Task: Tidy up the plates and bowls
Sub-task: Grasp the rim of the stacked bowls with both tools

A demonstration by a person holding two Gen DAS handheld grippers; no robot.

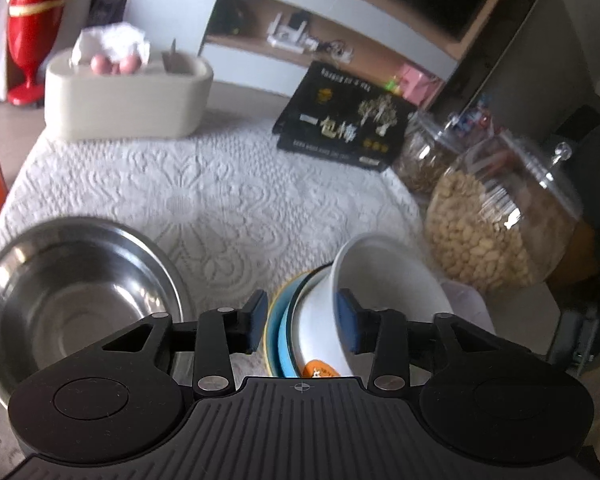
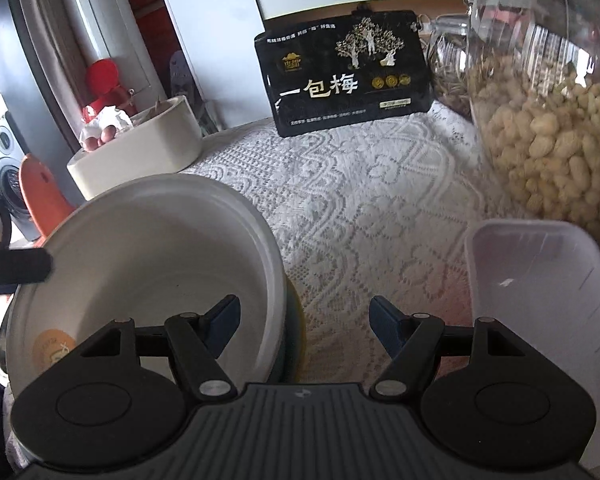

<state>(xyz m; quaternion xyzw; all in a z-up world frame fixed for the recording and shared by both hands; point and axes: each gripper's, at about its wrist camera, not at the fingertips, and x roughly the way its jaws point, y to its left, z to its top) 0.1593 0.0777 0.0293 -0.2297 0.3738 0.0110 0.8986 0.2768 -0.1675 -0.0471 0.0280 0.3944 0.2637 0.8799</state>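
Blue-padded left gripper (image 1: 303, 320) straddles the near rim of a white bowl (image 1: 384, 280), pads apart from it. Its jaws stand open. Beneath sits a blue bowl (image 1: 278, 338); a steel bowl (image 1: 60, 300) lies beside. Right gripper (image 2: 305, 324) gapes over the bowl's far rim.

White lace tablecloth (image 2: 364, 184); white-and-wood shelving (image 1: 300, 16) behind; washing machine (image 2: 2, 160) at left; soft daylight.

On the flat black rectangular gift box (image 2: 346, 76) leaning ahead of me I read large pale characters "一包梅", under gold trees and three gold seals. Its smaller print lines are too blurred for me. The orange round sticker (image 1: 319, 371) inside the white bowl carries marks I cannot read.
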